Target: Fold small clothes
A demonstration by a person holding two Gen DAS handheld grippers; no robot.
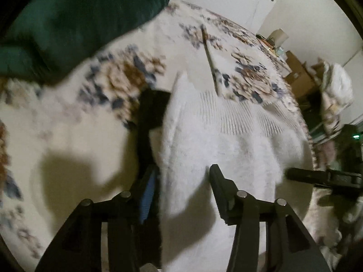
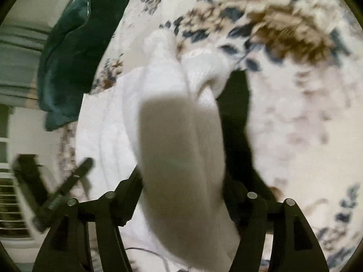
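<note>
Our left gripper (image 1: 181,176) stands with jaws parted over a fluffy white knitted garment (image 1: 226,140), its right finger lying on the fabric without pinching it. Our right gripper (image 2: 181,181) is likewise released, a fold of the same garment (image 2: 181,136) between its fingers and blocking the view. The garment lies on a floral-print cream bedspread (image 1: 113,72), near a dark green velvet cushion (image 1: 79,22).

A home bedroom: floral bedspread (image 1: 68,136), green pillow (image 1: 79,22), cardboard boxes (image 1: 297,72)
</note>
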